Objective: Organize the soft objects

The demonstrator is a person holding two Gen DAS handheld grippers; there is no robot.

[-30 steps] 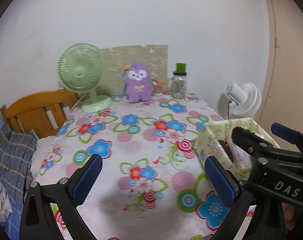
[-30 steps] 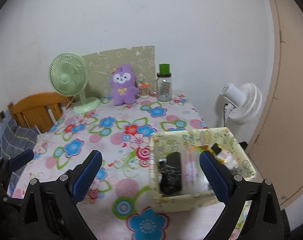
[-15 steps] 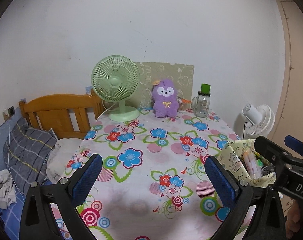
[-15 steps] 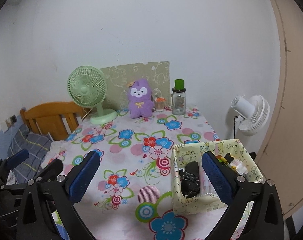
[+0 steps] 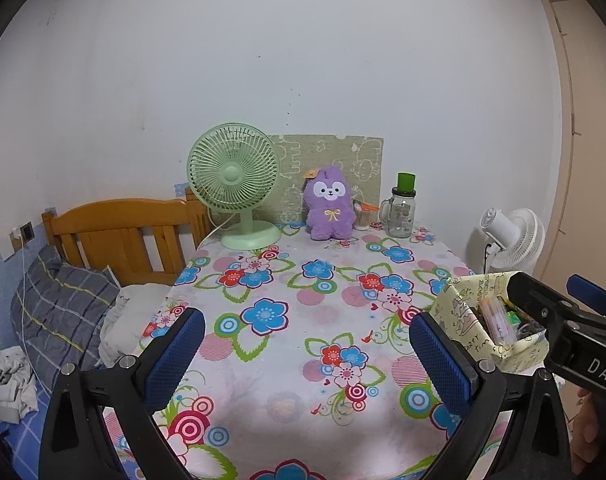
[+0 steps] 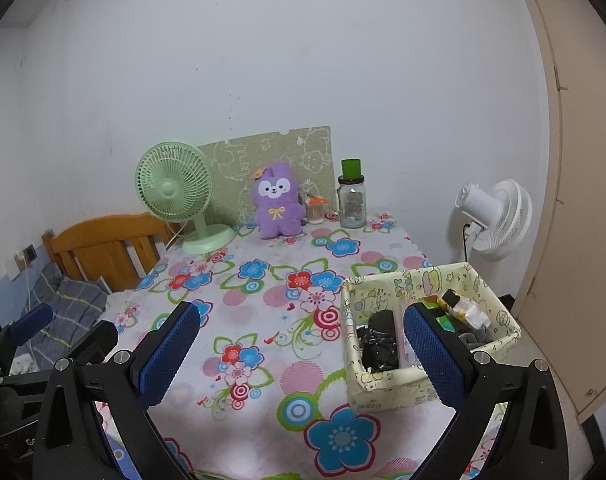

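A purple plush toy (image 5: 329, 204) (image 6: 278, 201) sits upright at the back of the flowered table (image 5: 311, 312) (image 6: 263, 300), against a patterned board. A pale yellow fabric box (image 6: 423, 380) (image 5: 467, 320) at the table's right front holds black soft items, packets and tubes. My left gripper (image 5: 309, 350) hovers open above the near table edge, nothing between its blue pads. My right gripper (image 6: 307, 354) is open too, its right pad in front of the box. The right gripper's black body (image 5: 567, 332) shows at the right of the left wrist view.
A green desk fan (image 5: 239, 184) (image 6: 179, 192) stands left of the plush. A glass jar with a green lid (image 5: 401, 210) (image 6: 352, 196) and a small cup (image 6: 316, 209) stand right of it. A white fan (image 6: 495, 216) is beyond the table, a wooden bed frame (image 5: 123, 232) to the left.
Both grippers have pulled back and risen from the table, so more of the table, bed and wall shows. Both stay open; plush and box have not moved.
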